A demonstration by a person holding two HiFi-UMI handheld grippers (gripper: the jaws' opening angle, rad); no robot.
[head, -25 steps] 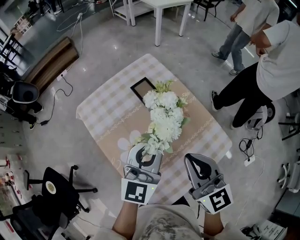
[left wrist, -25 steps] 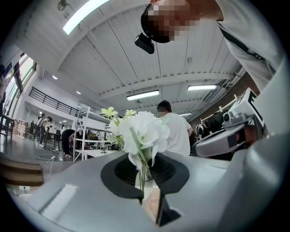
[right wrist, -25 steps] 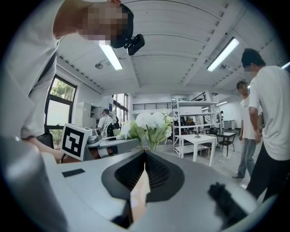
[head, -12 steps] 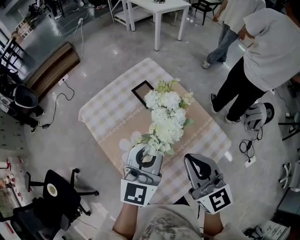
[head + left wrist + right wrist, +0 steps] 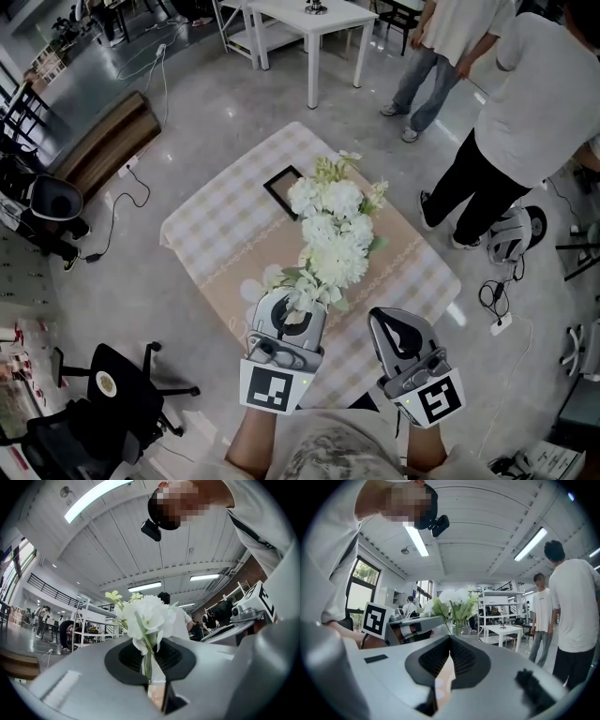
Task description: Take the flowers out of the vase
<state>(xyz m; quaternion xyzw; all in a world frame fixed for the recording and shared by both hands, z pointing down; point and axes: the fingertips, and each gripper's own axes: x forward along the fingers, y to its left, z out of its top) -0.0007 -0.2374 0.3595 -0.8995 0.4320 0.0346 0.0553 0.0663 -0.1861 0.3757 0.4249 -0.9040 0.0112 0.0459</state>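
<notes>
Head camera looks steeply down on the beige checked-cloth worktop [image 5: 225,220]; level left tool [image 5: 292,311] and right tool [image 5: 393,324] cameras share white flowers [image 5: 333,248], close, at twelve o'clock.

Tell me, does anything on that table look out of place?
Only the black rectangular frame: it lies flat on the checked tablecloth beside the white flower bunch instead of standing. Nothing looks spilled or broken.

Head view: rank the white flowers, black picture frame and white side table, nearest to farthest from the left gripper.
1. white flowers, just ahead of the left gripper.
2. black picture frame, farther up the tablecloth.
3. white side table, top edge.
</notes>
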